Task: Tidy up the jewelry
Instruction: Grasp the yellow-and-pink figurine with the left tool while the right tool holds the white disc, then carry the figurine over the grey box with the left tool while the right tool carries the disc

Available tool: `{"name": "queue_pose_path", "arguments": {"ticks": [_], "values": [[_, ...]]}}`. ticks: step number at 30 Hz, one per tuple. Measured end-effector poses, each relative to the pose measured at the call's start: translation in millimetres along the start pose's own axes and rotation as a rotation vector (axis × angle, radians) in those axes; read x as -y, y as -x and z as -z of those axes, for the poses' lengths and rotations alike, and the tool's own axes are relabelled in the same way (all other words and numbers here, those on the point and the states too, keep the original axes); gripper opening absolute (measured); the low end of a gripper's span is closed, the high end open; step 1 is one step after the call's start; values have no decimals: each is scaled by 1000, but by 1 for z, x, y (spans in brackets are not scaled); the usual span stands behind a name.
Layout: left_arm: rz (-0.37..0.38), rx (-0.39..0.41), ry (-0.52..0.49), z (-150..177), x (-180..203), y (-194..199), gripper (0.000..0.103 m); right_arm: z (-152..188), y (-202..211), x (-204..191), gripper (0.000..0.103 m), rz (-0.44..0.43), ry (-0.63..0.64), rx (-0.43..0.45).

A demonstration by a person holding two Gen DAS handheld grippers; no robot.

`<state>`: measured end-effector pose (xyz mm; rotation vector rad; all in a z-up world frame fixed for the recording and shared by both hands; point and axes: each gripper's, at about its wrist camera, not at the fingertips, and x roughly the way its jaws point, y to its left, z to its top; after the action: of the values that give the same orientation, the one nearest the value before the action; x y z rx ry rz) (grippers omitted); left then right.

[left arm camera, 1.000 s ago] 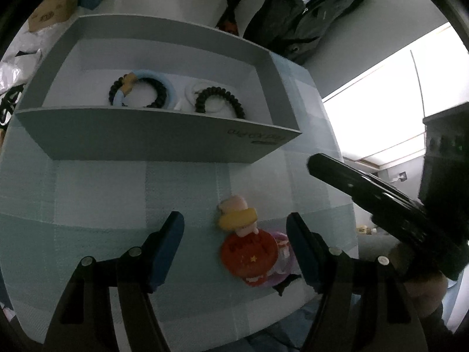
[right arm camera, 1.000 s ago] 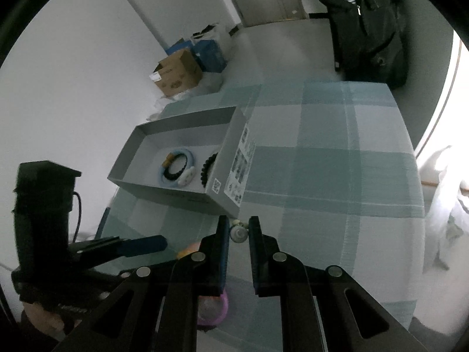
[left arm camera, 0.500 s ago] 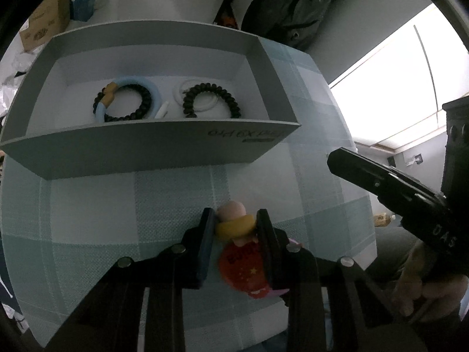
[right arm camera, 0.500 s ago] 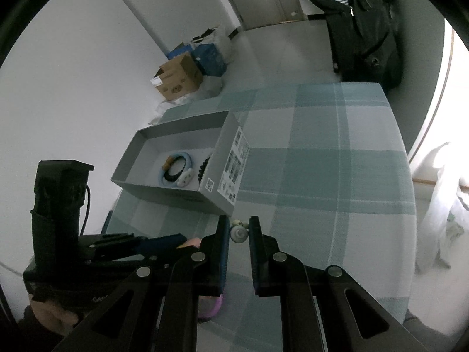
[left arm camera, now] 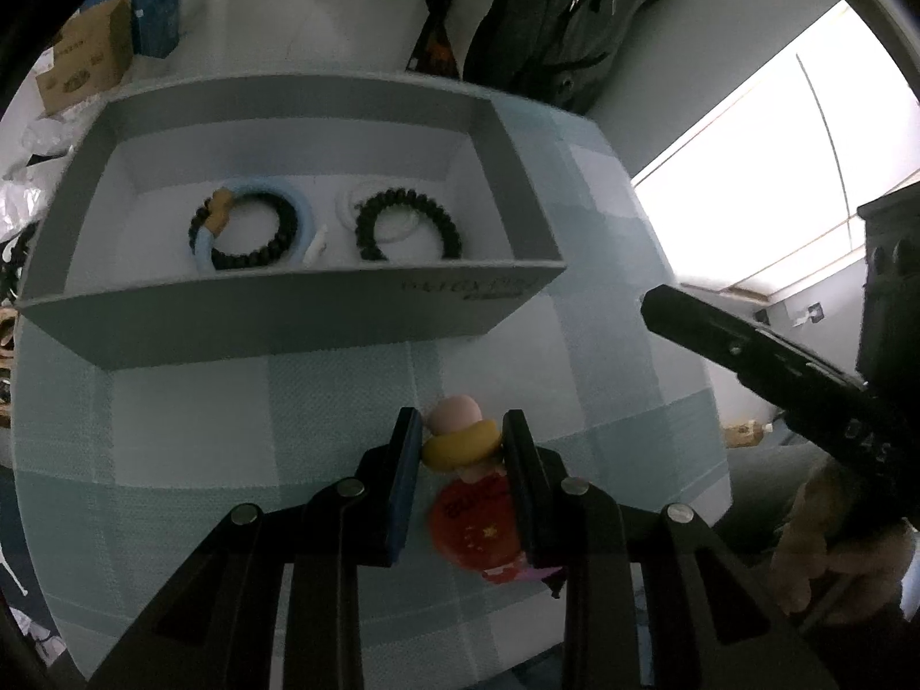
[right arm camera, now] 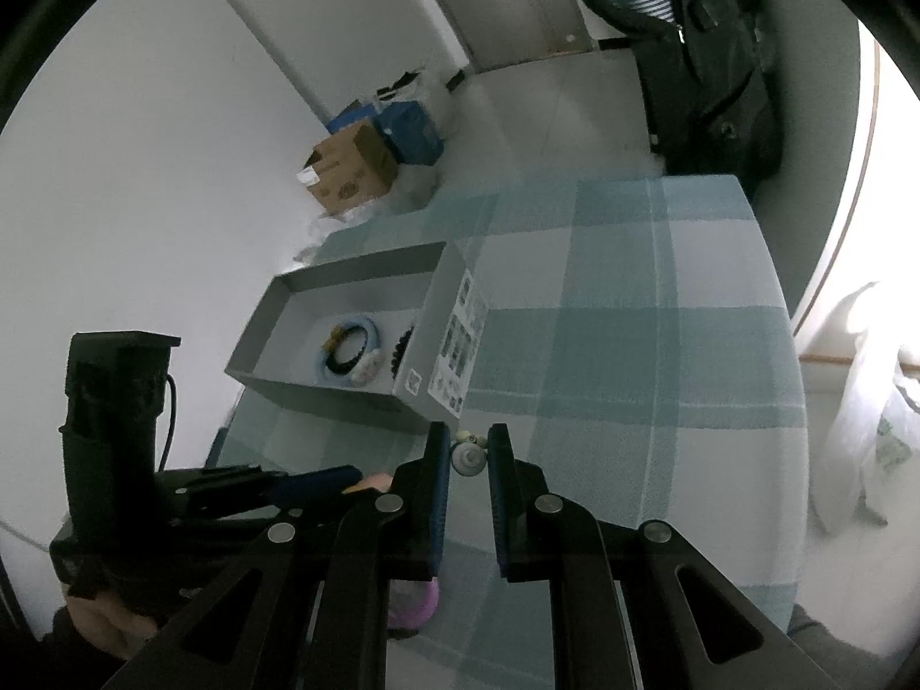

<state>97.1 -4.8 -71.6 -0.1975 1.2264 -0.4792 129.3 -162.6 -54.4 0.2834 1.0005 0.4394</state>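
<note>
Left wrist view: the left gripper [left arm camera: 463, 448] angles steeply down at the checked worktop [left arm camera: 190, 431], its fingers [left arm camera: 405, 460] pinching the yellow ring [left arm camera: 460, 447] of a small figurine, near the grey box [left arm camera: 276, 322] holding bead bracelets [left arm camera: 247, 230].

Right wrist view: the right gripper [right arm camera: 467, 454], tilted down, pinches a small pale charm [right arm camera: 467, 456] beside the box's near right corner.
</note>
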Motion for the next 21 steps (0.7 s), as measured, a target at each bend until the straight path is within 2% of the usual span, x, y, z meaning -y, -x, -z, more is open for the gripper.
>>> {"name": "queue_pose_path", "arguments": {"ticks": [11, 17, 21], "values": [[35, 134, -21, -5, -1, 43, 23, -15, 9, -15, 12, -72, -7, 62], [58, 275, -30, -13, -2, 75, 23, -24, 4, -28, 12, -101, 0, 78], [57, 329, -10, -19, -9, 85, 23, -29, -4, -31, 12, -125, -21, 72]]}}
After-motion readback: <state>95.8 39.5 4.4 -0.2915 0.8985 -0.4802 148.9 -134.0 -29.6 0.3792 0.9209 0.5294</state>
